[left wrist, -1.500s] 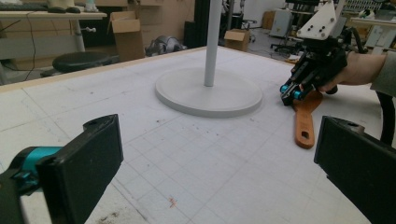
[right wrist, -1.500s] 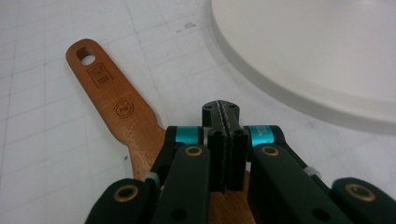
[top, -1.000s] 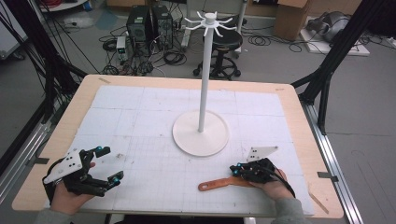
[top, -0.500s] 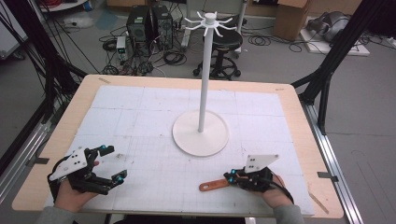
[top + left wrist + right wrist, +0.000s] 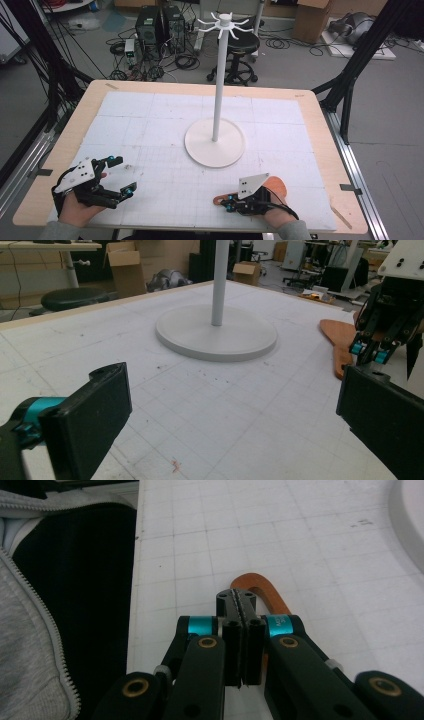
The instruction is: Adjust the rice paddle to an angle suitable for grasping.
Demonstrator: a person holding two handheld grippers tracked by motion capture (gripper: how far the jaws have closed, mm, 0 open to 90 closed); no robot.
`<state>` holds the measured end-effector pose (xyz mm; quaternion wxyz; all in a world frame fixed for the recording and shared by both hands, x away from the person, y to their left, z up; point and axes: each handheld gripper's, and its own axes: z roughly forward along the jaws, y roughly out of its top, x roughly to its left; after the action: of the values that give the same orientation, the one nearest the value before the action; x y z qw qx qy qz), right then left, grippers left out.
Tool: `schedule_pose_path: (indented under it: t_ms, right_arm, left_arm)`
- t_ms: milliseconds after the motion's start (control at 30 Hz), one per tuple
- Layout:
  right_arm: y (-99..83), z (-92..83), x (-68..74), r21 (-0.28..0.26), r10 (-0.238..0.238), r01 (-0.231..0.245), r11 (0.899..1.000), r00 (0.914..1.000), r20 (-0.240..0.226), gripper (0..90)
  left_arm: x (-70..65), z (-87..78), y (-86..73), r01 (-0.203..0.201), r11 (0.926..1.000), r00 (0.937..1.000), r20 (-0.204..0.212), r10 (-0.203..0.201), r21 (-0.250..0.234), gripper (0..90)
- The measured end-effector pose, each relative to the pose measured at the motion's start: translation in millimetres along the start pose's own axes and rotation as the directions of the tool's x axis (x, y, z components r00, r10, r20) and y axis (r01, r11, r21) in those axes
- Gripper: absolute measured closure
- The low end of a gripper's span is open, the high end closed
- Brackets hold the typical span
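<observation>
Spatula (image 5: 276,187) prob. matt wood; stand (image 5: 215,142) smooth matt white plastic.

— Orange-brown wooden spatula (image 5: 272,189), flat on the white gridded mat, near the front right edge.
— Handle end looped (image 5: 252,591), pointing left; broad blade to the right, partly hidden.

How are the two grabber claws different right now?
The left gripper has its jaws spread wide apart with nothing between them, while the right gripper has its jaws pressed together. The left gripper sits away from any tool; the right gripper is at the handle of the orange wooden spatula. Both have black jaws with teal parts and hover near the table's front edge.
</observation>
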<state>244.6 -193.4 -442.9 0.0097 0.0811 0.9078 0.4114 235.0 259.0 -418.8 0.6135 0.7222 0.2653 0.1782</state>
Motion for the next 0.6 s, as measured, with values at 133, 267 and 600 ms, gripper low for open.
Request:
schedule_pose_path:
  t_ms: [133,267,600]
  right_arm:
    - [-1.2,3.1,-2.2,0.017,0.005,-0.005,1.000,1.0000,0.000,89.4]
    - [-0.9,3.7,-5.6,0.018,0.011,-0.011,1.000,0.9999,-0.001,89.4]
    - [-0.7,1.7,-26.3,0.014,0.090,-0.092,0.996,0.9933,0.071,89.4]
  left_arm:
    - [0.1,0.1,-0.4,-0.001,1.0000,1.0000,0.000,0.001,0.006,1.7]
    - [0.2,0.7,-1.2,-0.002,0.9999,1.0000,-0.002,0.002,0.013,1.7]
    - [-0.5,-2.6,-4.5,-0.002,0.9997,0.9999,-0.014,0.002,0.026,1.8]
